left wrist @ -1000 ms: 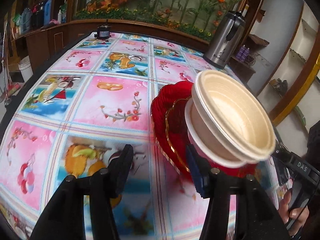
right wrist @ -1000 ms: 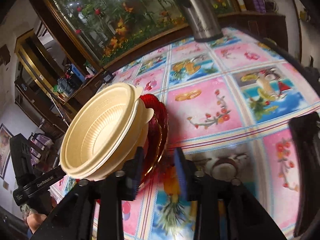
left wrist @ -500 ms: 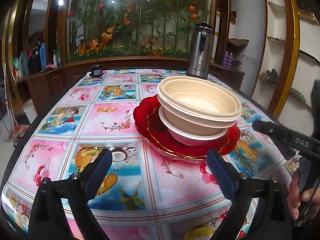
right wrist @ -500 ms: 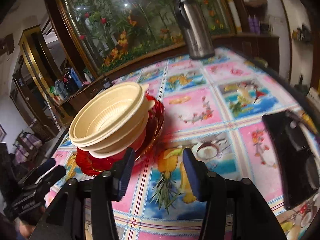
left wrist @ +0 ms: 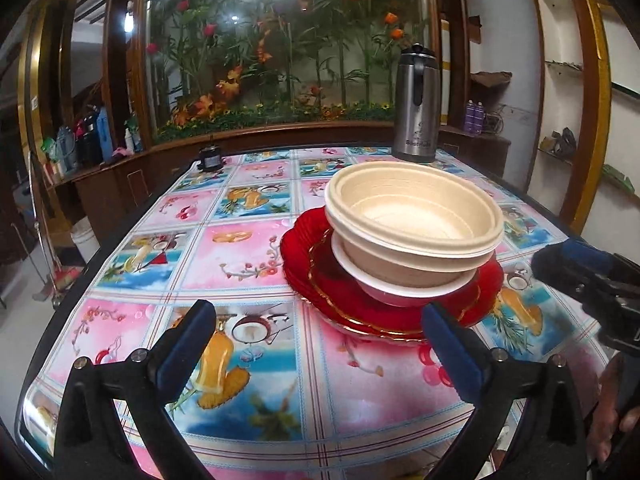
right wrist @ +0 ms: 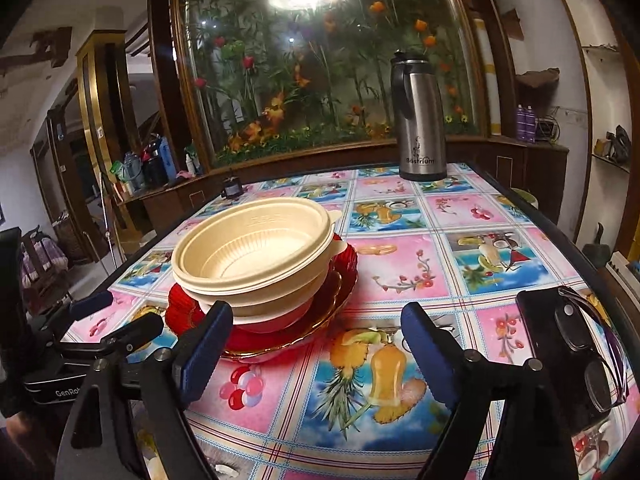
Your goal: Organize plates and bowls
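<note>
On the left, the left gripper (left wrist: 316, 350) hovers low over the counter (left wrist: 248, 256), which is covered in a glossy pink and blue oilcloth printed with fruit and flowers. Its blue-padded fingers (left wrist: 188, 342) are spread wide, jaws opening, with nothing between them.

Just beyond it, near the counter's middle, sits the task's stack. At the bottom are scalloped red plastic plates with a gold rim (left wrist: 384, 316). A small red bowl with a white rim (left wrist: 400, 290) stands on them, and two nested cream plastic bowls with ribbed walls (left wrist: 412, 216) sit inside that. The wide plates at the base likely keep the stack steady, and nesting saves space. The upper bowls sit a little off centre and lean slightly.

To the right, the right gripper (right wrist: 316, 344) faces the same stack. Its fingers (right wrist: 428, 344) are parted, jaws opening, and empty, the stack just ahead of the left one. Both tools appear to have let go, judging by their free pads.

Farther right lies a black phone with folded glasses on it (right wrist: 560, 360). A tall steel thermos jug (right wrist: 420, 120) stands at the far edge.
</note>
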`<state>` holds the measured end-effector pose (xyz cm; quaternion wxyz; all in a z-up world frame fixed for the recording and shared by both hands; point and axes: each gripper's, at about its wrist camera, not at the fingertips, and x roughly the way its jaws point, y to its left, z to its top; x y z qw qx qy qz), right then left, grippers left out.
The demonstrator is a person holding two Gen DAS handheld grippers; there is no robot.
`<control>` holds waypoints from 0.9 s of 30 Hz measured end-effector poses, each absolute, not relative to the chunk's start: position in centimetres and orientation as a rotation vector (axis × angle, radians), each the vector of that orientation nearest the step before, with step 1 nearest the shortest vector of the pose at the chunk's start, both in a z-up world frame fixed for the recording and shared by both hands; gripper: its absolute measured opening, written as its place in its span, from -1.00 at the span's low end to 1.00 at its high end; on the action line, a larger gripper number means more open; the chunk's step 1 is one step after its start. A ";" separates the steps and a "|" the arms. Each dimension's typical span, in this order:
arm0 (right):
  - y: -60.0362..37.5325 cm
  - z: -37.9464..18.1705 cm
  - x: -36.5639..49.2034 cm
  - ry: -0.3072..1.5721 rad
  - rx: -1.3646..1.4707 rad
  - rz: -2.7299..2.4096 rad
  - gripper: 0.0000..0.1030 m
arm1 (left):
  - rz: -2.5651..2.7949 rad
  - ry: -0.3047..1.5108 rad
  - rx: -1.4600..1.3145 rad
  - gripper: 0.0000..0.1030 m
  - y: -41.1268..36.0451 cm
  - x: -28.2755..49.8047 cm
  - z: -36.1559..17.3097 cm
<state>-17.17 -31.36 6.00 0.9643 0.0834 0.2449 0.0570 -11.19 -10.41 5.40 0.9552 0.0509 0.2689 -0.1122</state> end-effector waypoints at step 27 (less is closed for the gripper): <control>-30.7 5.6 -16.2 0.571 0.152 0.111 0.76 | -0.033 0.613 0.189 0.99 -10.0 -9.5 5.2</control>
